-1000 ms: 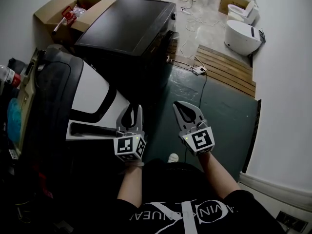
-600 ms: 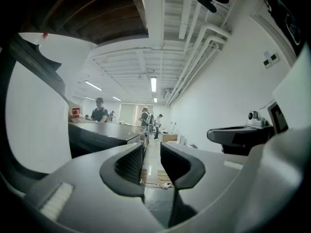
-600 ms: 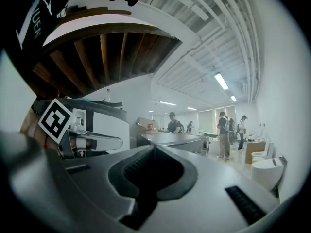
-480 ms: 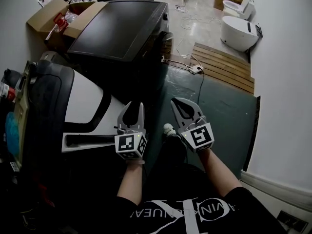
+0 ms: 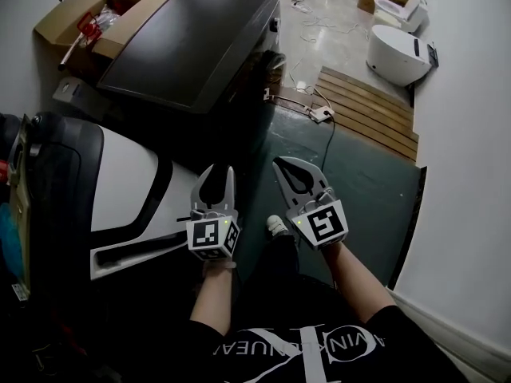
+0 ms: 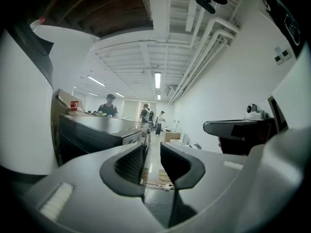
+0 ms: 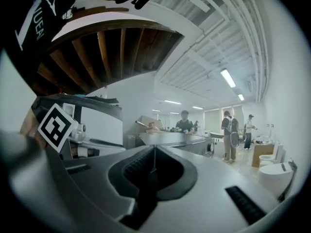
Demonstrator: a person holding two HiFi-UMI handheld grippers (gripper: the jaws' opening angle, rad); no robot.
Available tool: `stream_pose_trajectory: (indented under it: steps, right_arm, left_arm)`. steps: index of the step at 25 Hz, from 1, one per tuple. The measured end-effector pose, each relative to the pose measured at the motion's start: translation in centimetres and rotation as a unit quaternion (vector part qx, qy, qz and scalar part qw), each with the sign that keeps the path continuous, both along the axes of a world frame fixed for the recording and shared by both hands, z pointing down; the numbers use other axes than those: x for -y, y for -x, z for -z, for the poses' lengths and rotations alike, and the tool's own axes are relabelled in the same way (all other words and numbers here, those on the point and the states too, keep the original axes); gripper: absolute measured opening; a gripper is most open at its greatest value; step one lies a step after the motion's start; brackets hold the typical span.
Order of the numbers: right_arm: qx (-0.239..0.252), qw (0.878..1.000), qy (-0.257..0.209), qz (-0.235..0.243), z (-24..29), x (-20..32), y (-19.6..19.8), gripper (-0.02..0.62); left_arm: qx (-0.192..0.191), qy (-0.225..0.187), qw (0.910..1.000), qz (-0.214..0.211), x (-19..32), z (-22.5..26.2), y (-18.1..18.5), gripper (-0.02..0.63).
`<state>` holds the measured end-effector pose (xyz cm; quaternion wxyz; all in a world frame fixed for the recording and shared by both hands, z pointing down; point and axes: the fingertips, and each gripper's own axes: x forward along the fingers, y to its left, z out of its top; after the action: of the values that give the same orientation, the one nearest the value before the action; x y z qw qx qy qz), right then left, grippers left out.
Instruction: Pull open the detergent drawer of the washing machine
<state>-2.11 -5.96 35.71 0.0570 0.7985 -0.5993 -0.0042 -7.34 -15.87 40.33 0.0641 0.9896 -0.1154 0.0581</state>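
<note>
1. Left gripper (image 5: 220, 172): jaws released, a gap between the pads, nothing in it. Right gripper (image 5: 281, 164): clenched tip to tip, empty.
2. Detergent drawer (image 5: 140, 255): white slab with a long dark slot, just left of the left gripper, not touched. Its long axis runs left to right across the head view, right end slightly higher.
3. It sits at the near edge of the white washing machine (image 5: 120, 178), which is cut off at the left.
4. Cardboard box (image 5: 68, 18), far left: holds a red item (image 5: 88, 29), hard to make out.
</note>
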Motion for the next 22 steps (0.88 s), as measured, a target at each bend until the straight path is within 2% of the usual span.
stream_pose_trajectory:
  steps: [14,22]
  right_arm:
    - [0.018,0.998,0.017,0.051,-2.5,5.6,-8.3,0.014]
    - [0.011,0.996,0.032,0.085,-3.4,8.2,-11.0,0.014]
  left_arm:
    - [0.026,0.000,0.9990,0.035,4.5,-1.8,-7.2,0.098]
    - [0.031,-0.003,0.9984,0.048,5.9,-2.4,-9.8,0.098]
